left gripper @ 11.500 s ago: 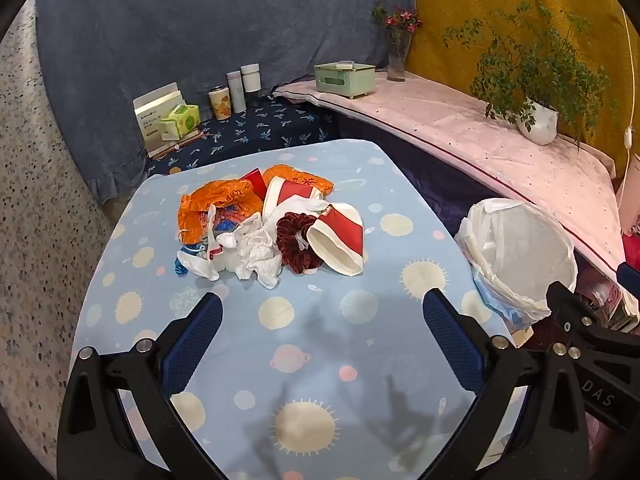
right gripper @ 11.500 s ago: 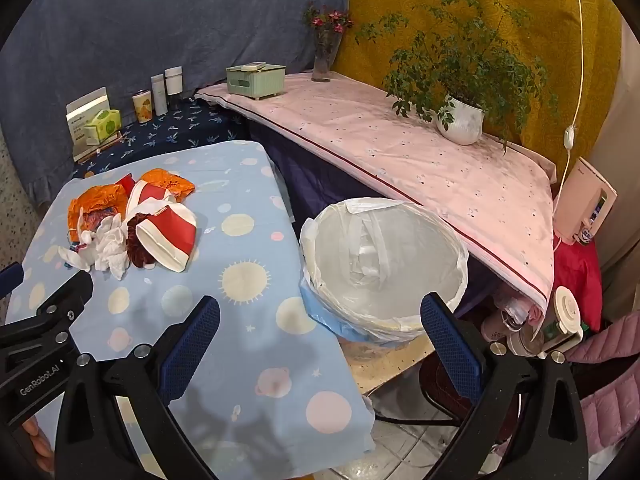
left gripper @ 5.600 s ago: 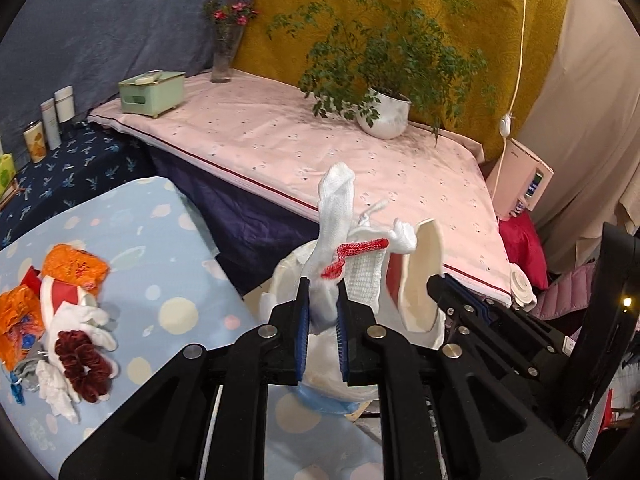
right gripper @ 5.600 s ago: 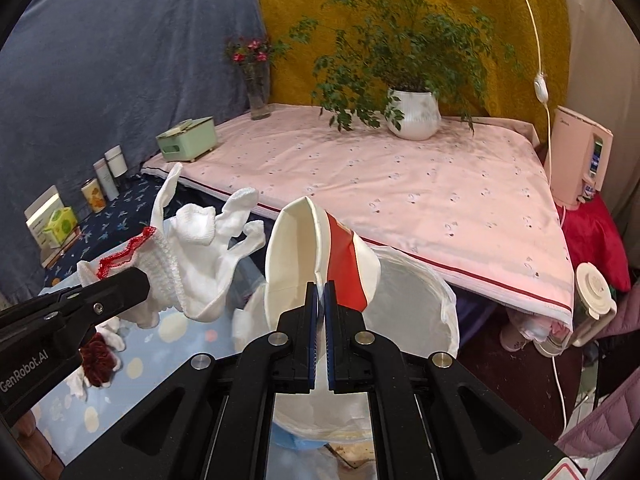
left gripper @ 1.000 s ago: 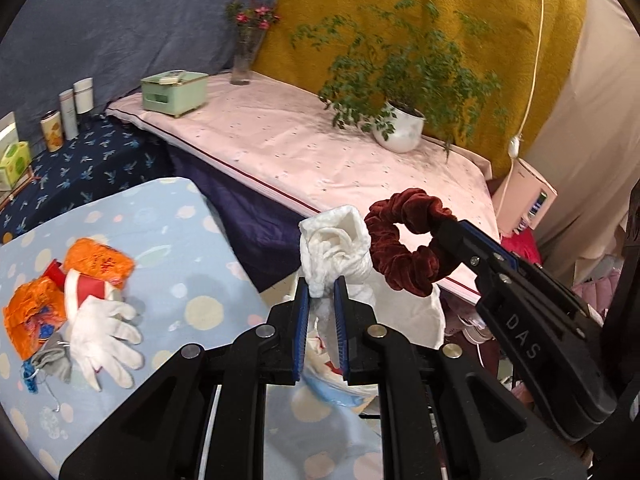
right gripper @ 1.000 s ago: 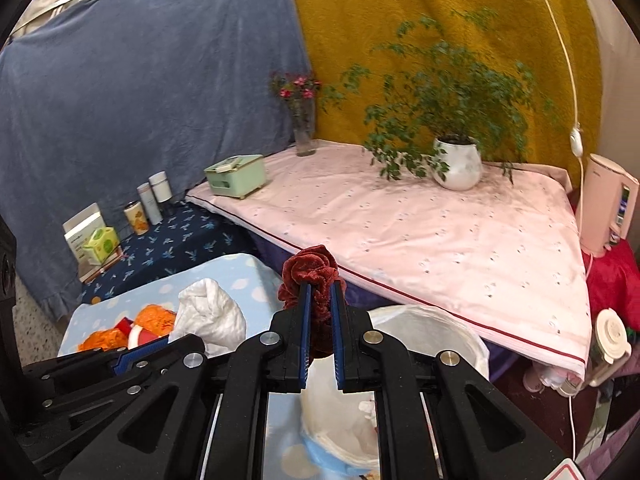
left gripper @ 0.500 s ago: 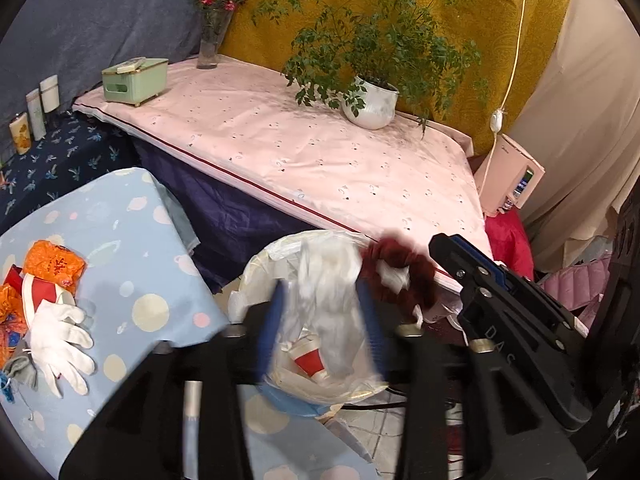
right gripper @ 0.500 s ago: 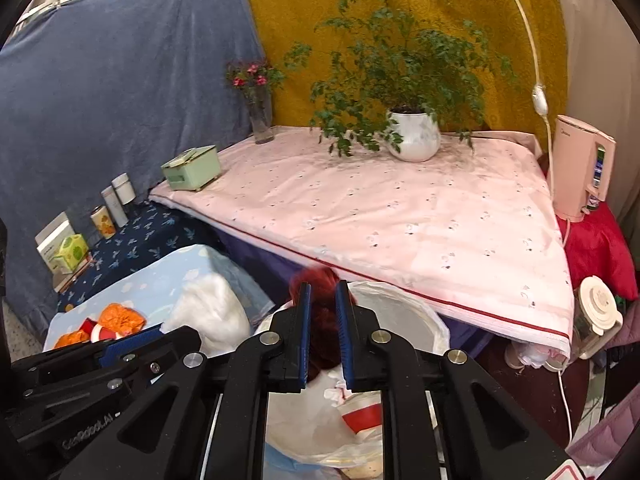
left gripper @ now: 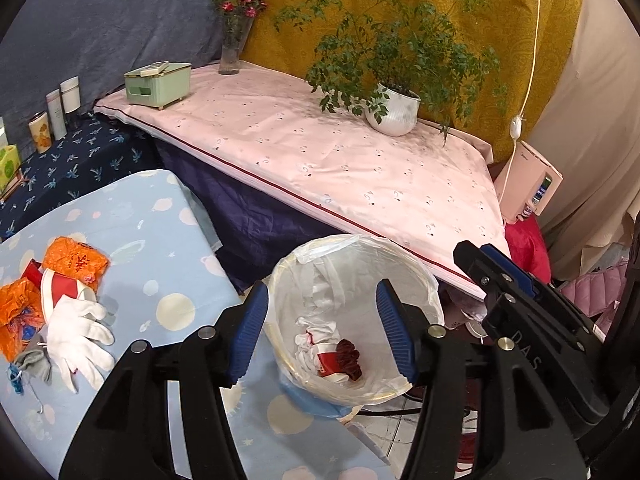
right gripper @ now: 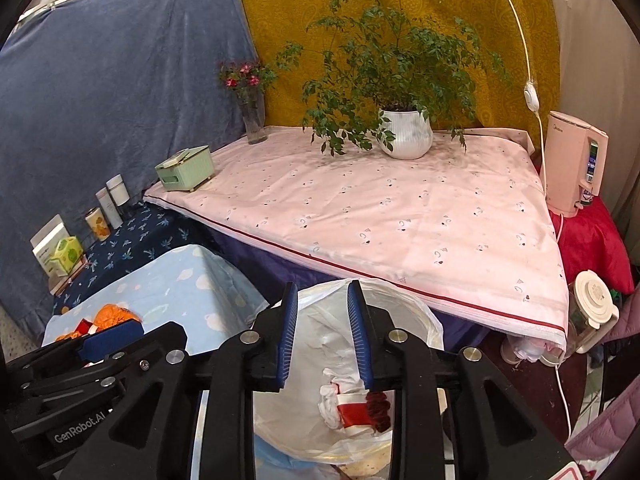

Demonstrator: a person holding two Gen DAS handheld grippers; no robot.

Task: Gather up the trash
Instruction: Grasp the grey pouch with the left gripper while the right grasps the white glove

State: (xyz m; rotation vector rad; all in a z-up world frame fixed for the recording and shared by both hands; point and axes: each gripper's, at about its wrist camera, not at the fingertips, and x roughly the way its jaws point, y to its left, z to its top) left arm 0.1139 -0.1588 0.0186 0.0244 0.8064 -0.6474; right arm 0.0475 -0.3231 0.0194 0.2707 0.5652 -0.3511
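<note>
My left hand-held gripper (left gripper: 320, 332) hangs wide apart over the bin (left gripper: 424, 292) off the surface's (left gripper: 168, 240) right edge, scrunchie (left gripper: 348, 358) inside.

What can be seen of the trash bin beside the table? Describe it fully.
The trash bin is round and open-topped, lined with a thin, translucent white plastic bag folded over its rim. It stands upright on the floor, wedged between the blue patterned table and the pink-covered platform. At its bottom lie crumpled white cloth, a red-and-white paper cup and a dark red scrunchie. Both open grippers hang above it, the left gripper and the right gripper, touching nothing.
</note>
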